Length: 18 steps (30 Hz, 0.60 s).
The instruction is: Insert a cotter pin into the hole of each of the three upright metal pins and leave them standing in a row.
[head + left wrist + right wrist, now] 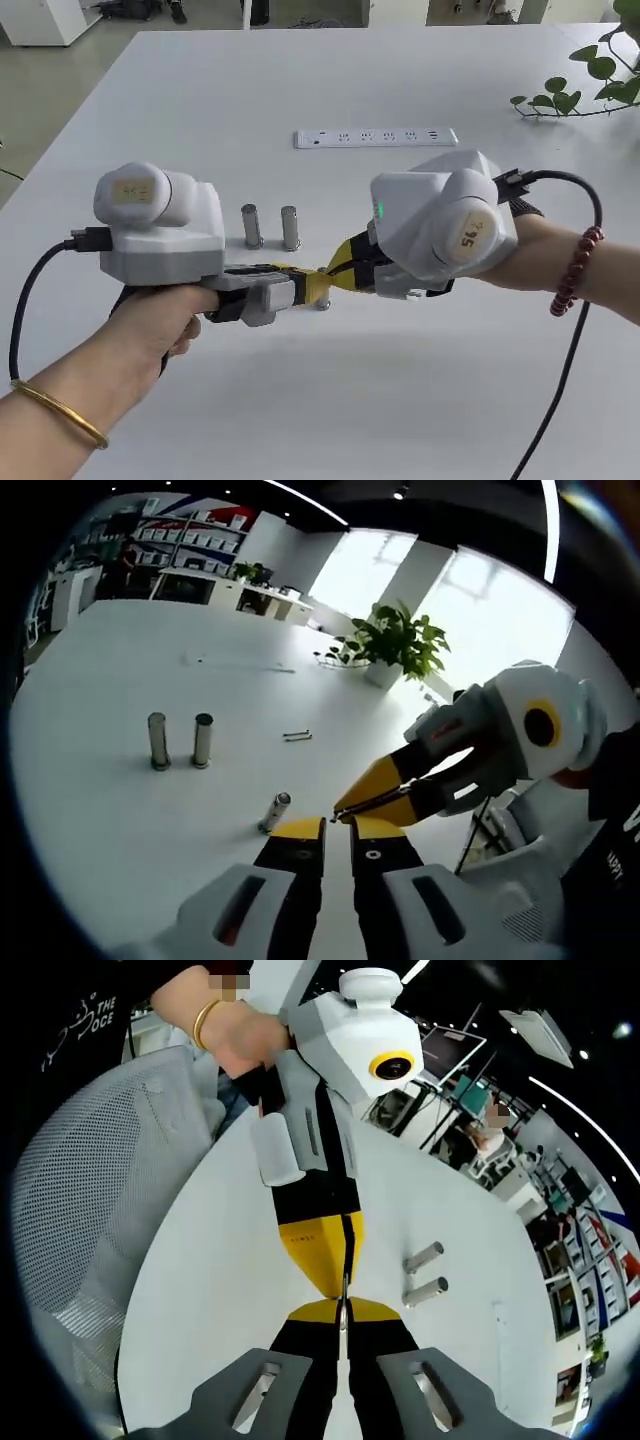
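Pins (252, 225): grey metal, dull brushed sheen. Bench (400, 380): white, smooth, matt. Left tongs (338, 825) and right tongs (337, 274): matt yellow plastic tips on black, satin light-grey plastic bodies. Cotter pin (345, 1312): thin bright metal. Chair (90, 1220): grey mesh cloth.

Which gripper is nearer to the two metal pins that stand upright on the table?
Left. The left gripper lies just on the person's side of the upright pins, with its housing beside them. The right gripper reaches in from farther to their right.
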Motion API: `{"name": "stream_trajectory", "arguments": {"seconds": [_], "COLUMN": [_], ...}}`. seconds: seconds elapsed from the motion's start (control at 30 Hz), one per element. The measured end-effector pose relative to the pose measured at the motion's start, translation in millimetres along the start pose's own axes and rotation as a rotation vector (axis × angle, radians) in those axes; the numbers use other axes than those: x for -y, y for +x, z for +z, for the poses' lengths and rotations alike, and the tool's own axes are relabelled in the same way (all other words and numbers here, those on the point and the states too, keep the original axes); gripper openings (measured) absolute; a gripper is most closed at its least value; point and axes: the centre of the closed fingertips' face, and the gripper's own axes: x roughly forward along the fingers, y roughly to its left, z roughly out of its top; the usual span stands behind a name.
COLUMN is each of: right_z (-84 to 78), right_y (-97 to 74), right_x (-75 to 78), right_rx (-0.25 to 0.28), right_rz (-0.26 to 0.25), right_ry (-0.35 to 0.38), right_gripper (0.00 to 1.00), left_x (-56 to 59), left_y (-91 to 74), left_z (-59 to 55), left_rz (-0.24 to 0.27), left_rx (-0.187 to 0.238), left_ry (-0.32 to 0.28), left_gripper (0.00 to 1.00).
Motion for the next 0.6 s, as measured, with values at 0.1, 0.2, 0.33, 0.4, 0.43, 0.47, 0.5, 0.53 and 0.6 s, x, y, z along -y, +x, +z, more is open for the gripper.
{"name": "stream_trajectory", "arguments": {"seconds": [0.1,0.2,0.33,0.4,0.43,0.47,0.5,0.53,0.6], "right_z": [2.8,4.7,5.0,5.2,5.5,5.6,5.9,5.9,5.9], "right_y": [-1.4,-2.6,-2.8,-2.9,-2.8,-2.9,-2.5,-2.4,-1.3], "right_x": [-1.0,-1.2,-1.1,-1.5,-1.6,-2.3,-3.0,-3.2,-4.1], "right_rx": [0.006,0.007,0.008,0.008,0.009,0.01,0.01,0.01,0.01], "right_rz": [0.001,-0.002,-0.004,-0.003,-0.002,-0.001,0.002,0.002,0.007], "right_ry": [-0.01,-0.021,-0.023,-0.025,-0.024,-0.024,-0.022,-0.021,-0.017], "right_gripper": [0.0,0.0,0.0,0.0,0.0,0.0,0.0,0.0,0.0], "left_x": [-0.3,1.3,2.0,2.5,2.8,3.0,3.5,3.7,4.1], "left_y": [-0.3,-0.4,-0.1,-0.2,-0.4,-0.5,-0.8,-0.9,-0.7], "left_z": [0.9,1.5,1.4,1.2,0.9,0.5,-0.6,-1.0,-2.0], "left_rz": [-0.013,-0.031,-0.034,-0.035,-0.037,-0.038,-0.038,-0.036,-0.035], "left_rx": [0.01,0.016,0.016,0.014,0.012,0.009,0.004,0.004,0.005], "left_ry": [-0.045,-0.082,-0.086,-0.08,-0.072,-0.064,-0.05,-0.038,-0.007], "left_gripper": [0.05,0.01,0.0,0.0,0.0,0.0,0.0,0.0,0.0]}}
